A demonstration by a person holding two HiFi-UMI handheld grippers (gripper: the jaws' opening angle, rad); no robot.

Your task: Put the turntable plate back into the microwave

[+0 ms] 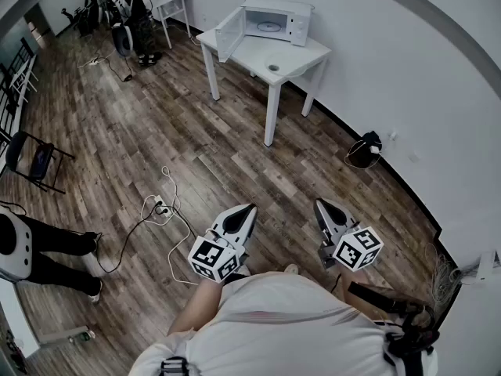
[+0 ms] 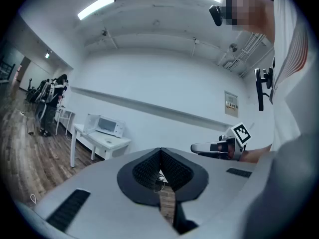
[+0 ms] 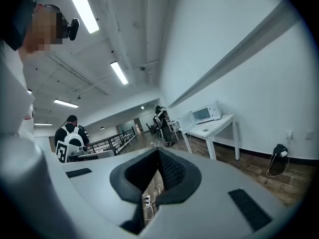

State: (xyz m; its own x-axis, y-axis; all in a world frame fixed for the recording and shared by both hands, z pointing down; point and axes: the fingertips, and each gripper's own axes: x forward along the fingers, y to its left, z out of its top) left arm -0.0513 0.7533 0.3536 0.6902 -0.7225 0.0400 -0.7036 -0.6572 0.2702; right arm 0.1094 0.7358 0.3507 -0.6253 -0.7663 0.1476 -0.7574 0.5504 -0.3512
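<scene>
The white microwave [image 1: 270,20] stands far off on a white table [image 1: 301,52], its door swung open to the left. A pale round plate [image 1: 268,27] seems to lie inside its cavity; it is too small to be sure. A small grey round thing [image 1: 273,67] sits on the table's front part. My left gripper [image 1: 249,208] and right gripper [image 1: 318,204] are held close to my body over the wood floor, both shut and empty. The microwave [image 2: 106,126] also shows in the left gripper view, and the microwave [image 3: 204,114] in the right gripper view.
A power strip with white cables [image 1: 160,207] lies on the floor between me and the table. A person [image 1: 31,249] stands at the left, near a folding chair [image 1: 35,161]. A dark bag with a cable [image 1: 366,149] rests by the right wall. More people [image 1: 129,6] stand at the back.
</scene>
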